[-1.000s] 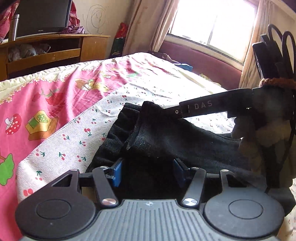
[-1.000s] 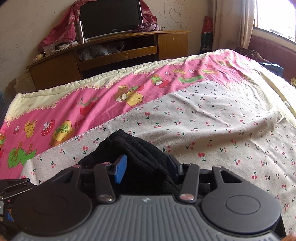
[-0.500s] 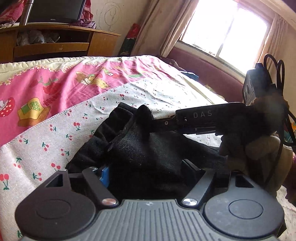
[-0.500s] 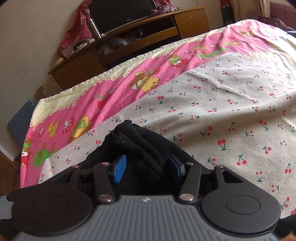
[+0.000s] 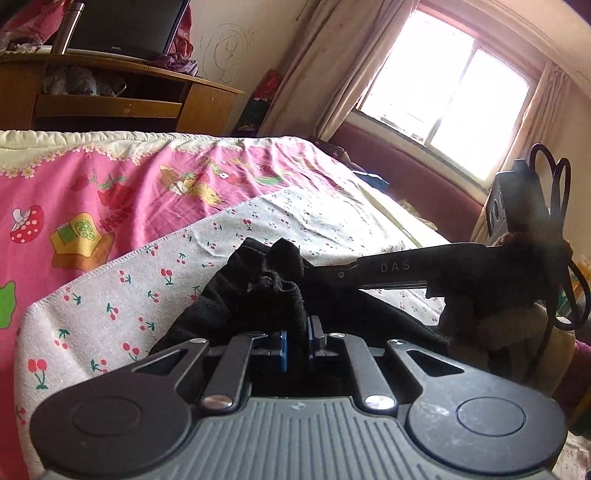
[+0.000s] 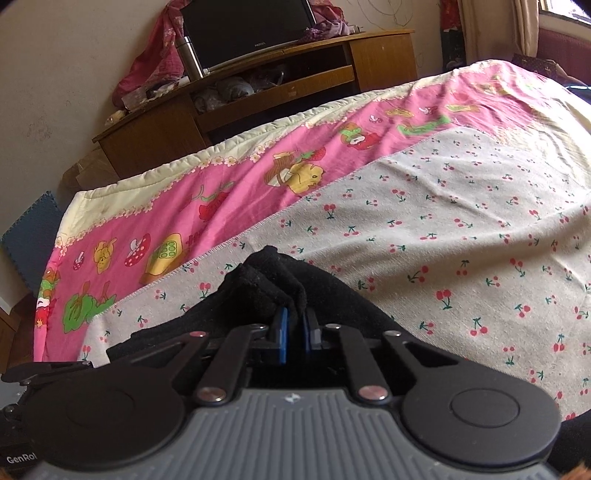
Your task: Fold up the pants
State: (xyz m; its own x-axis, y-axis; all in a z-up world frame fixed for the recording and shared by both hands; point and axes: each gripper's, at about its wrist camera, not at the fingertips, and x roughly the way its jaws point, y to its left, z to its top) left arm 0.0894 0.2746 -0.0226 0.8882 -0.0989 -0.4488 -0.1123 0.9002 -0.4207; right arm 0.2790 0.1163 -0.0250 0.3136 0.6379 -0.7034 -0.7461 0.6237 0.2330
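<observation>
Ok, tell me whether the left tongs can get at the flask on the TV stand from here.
Probably not. The left tongs are shut on the black pants, and the flask stands across the bed on the TV stand.

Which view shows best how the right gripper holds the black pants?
The left wrist view: it catches the right gripper side-on, its tip buried in a raised bunch of the black fabric pants. The right wrist view shows only its own blue pads nearly closed on a fold.
</observation>
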